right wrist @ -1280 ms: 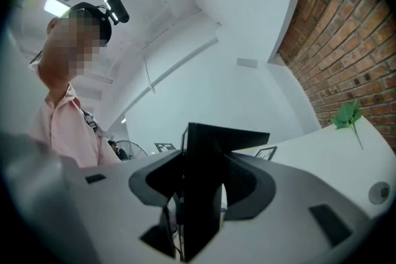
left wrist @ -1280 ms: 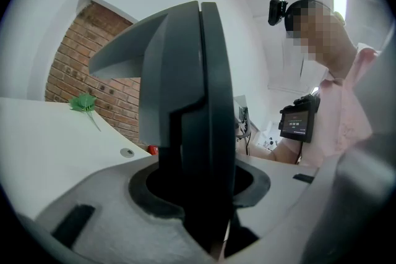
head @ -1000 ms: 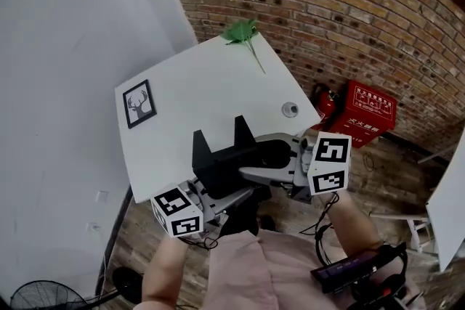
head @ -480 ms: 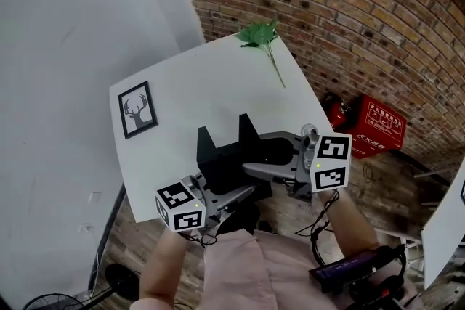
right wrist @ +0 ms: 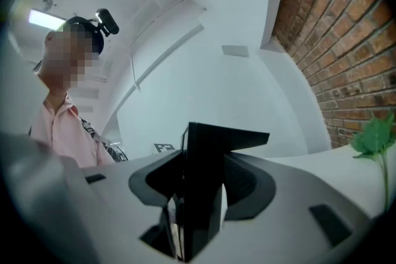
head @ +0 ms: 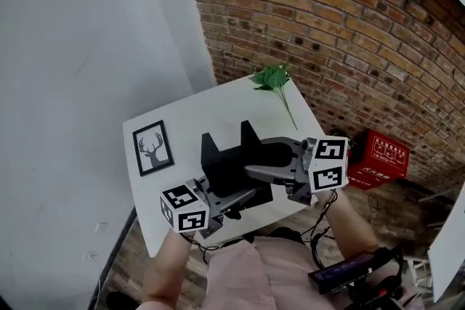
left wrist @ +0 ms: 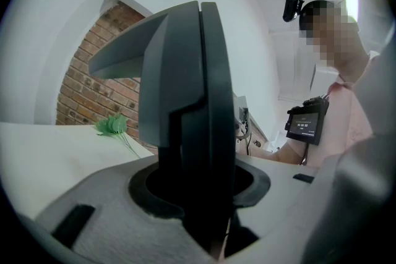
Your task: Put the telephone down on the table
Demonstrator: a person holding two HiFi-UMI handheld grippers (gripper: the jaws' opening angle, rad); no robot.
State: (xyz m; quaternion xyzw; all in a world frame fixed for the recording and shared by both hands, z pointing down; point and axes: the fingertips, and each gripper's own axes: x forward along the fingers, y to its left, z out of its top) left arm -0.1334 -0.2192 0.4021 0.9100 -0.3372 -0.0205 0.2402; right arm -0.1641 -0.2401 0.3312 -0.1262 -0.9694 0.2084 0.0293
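Telephone carried further over white table — brick wall behind.

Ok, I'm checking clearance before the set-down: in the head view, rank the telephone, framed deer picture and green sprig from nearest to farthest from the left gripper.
1. The telephone, clamped in the left gripper, above the table.
2. The framed deer picture, on the table's left side.
3. The green sprig, at the far edge near the brick wall.
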